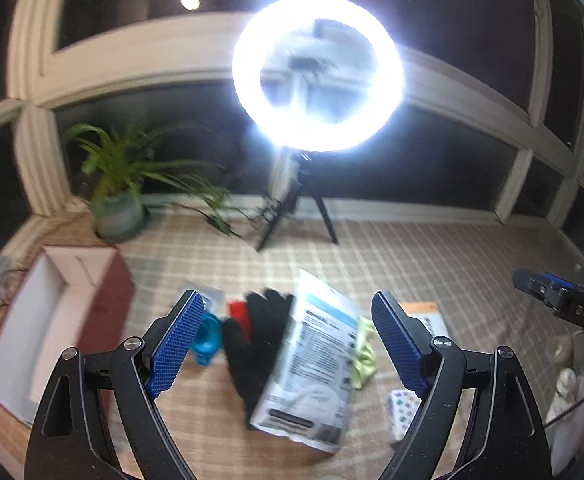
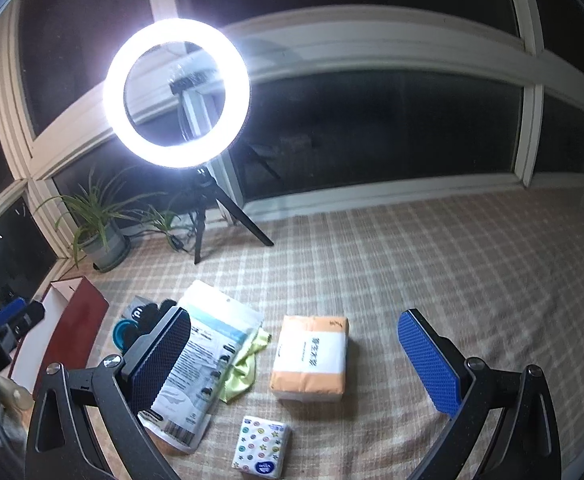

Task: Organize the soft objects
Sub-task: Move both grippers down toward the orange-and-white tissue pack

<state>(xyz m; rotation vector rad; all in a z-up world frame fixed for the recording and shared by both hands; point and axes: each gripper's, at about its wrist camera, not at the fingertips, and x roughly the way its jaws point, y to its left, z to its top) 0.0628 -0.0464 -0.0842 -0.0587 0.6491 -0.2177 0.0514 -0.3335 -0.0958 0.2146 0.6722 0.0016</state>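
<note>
Both my tongs gape wide, holding nothing: left tongs (image 1: 288, 340), right tongs (image 2: 294, 364). Left view: black glove (image 1: 252, 344) at 12 o'clock beside a printed pouch (image 1: 312, 364), text blurred. Only the right view shows the orange tissue pack (image 2: 312, 360) whole, its characters too small to read, on the checked cloth (image 2: 412, 264).

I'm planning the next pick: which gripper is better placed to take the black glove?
Left. The left gripper is open with the black glove lying between its fingers. In the right view the right gripper frames the orange tissue pack instead.
</note>
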